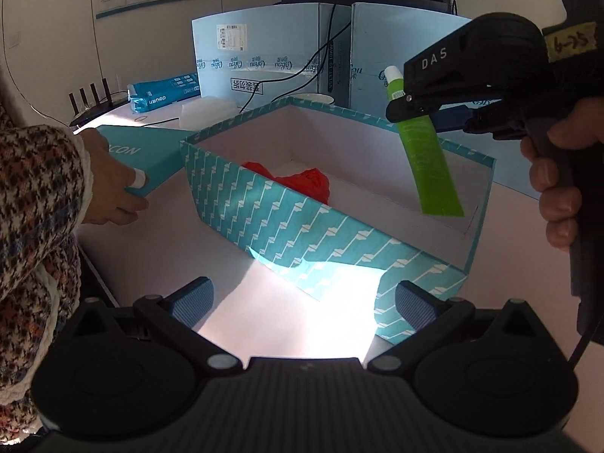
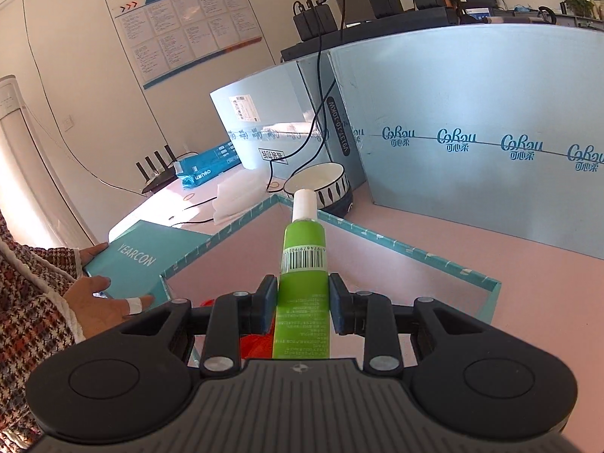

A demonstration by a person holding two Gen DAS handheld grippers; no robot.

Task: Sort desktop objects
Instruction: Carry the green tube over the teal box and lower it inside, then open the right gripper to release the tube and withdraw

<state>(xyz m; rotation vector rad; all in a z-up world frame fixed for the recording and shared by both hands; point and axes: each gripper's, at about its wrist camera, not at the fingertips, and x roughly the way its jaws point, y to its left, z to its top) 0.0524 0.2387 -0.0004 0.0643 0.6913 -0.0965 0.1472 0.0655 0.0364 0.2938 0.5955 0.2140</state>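
Green tube [image 2: 302, 264] is clamped by right gripper [image 2: 302, 302], held above teal patterned box [image 1: 339, 238]; red bag [image 1: 302, 183] lies inside. Left gripper [image 1: 304, 302] is spread wide, nothing held

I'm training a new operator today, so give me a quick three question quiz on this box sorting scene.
1. True or false: the right gripper holds the green tube with its white cap pointing back toward the wrist camera.
2. Which thing already lies inside the teal box? A) a red bag B) a white bowl C) a router
3. Fill in: the left gripper is ____ and holds nothing.

Key: 1 false, the cap points away from the camera. 2 A, the red bag. 3 open.
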